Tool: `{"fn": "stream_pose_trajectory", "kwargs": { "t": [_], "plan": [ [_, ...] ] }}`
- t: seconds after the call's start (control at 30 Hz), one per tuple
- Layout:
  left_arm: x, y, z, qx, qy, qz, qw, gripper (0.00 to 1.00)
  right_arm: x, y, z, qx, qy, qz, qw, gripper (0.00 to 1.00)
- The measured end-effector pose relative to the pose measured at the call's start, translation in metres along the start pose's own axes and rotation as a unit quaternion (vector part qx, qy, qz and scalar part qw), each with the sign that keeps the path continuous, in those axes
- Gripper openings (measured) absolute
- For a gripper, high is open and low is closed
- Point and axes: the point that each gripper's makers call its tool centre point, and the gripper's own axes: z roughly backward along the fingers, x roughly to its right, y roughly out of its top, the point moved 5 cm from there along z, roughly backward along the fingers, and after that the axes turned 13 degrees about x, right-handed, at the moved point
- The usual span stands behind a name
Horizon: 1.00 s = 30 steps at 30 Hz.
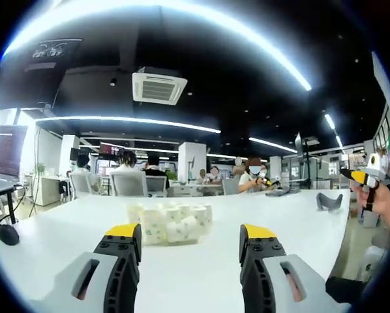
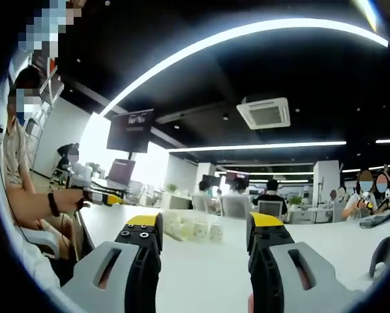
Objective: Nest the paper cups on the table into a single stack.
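I held both grippers, left (image 1: pixel 190 244) and right (image 2: pixel 205 233), jaws apart and empty, short of the cups (image 1: pixel 169 223) clustered on the table (image 1: pixel 260 212).

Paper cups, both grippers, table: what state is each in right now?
Paper cups: loose cluster on the table, not yet one stack.
Left gripper: jaws open, empty, short of the cups.
Right gripper: jaws open, empty, short of the cups.
Table: white, holds the cups near its middle.
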Motion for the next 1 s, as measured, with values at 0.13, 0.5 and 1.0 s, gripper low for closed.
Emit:
{"fn": "stream_pose_trajectory", "kwargs": {
  "t": [0.13,0.5,1.0],
  "plan": [
    [-0.009,-0.01,-0.023,-0.02,-0.005,-0.008,0.9997,0.63,0.002,0.003,0.001,0.003,-0.002,0.001,1.0,0.54],
    [-0.034,-0.045,-0.087,-0.071,0.006,-0.009,0.9974,0.6,0.007,0.014,0.007,0.011,-0.009,0.009,0.9999,0.53],
    [-0.061,-0.088,-0.147,-0.133,0.027,-0.022,0.9904,0.58,0.013,0.02,0.009,0.013,-0.017,0.016,0.9997,0.53]
  ]
}}
